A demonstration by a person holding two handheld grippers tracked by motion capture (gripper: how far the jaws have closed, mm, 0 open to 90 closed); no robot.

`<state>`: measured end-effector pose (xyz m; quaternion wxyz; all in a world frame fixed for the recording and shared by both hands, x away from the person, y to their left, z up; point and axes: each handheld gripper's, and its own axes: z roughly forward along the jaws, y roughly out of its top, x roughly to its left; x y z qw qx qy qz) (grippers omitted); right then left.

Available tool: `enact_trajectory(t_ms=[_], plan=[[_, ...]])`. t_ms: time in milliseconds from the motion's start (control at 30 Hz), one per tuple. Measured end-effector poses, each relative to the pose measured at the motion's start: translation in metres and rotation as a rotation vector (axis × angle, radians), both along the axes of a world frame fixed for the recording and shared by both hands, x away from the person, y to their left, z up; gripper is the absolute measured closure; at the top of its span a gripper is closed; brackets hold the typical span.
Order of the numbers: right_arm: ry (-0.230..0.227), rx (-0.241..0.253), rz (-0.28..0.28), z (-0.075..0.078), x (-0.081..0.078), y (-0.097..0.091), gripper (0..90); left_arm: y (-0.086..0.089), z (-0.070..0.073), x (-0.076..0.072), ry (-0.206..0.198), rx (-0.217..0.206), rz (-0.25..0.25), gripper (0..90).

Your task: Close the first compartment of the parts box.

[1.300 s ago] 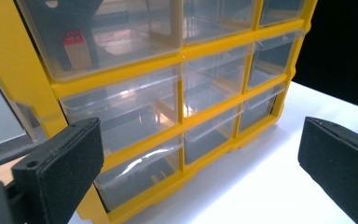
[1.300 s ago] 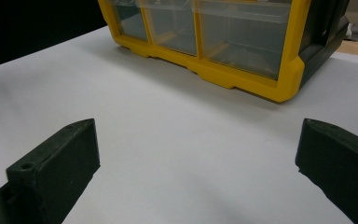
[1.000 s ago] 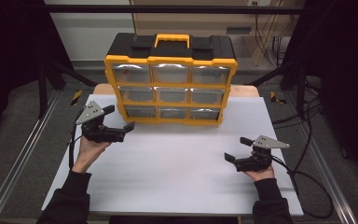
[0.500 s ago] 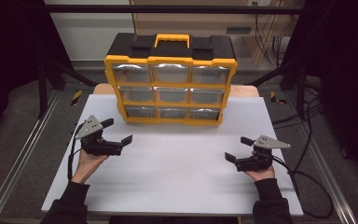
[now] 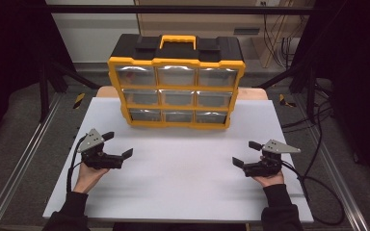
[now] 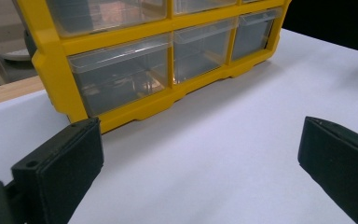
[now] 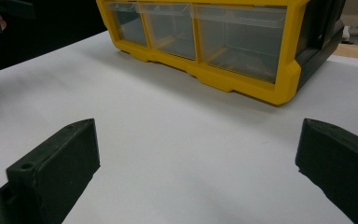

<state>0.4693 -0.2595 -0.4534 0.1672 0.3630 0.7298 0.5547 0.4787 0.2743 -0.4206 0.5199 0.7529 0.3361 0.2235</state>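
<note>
With both tools wide open and empty, left tool (image 5: 117, 145) and right tool (image 5: 246, 153) low on the white tabletop (image 5: 183, 168), best to reach slowly for the yellow drawer box (image 5: 177, 89) standing at the back, aiming straight at one drawer.

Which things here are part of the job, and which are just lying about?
In the job:
- drawer organizer, yellow frame, clear drawers all shut
- left tongs, open, apart from it
- right tongs, open, apart from it

Lying about:
- white table top
- cables at the right edge
- metal rail at the left
</note>
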Motion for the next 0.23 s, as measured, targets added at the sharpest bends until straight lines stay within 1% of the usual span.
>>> enact_trajectory(t_ms=[100, 233], plan=[[0.000, 0.000, 0.001, 0.0000, -0.0001, 0.0000, 0.2, 0.0023, -0.0038, 0.0004, 0.009, -0.004, 0.001, 0.1], [-0.002, 0.001, 0.000, 0.0000, -0.0002, -0.0001, 0.2, 0.0033, -0.0060, 0.0004, 0.010, 0.001, 0.000, 0.1]])
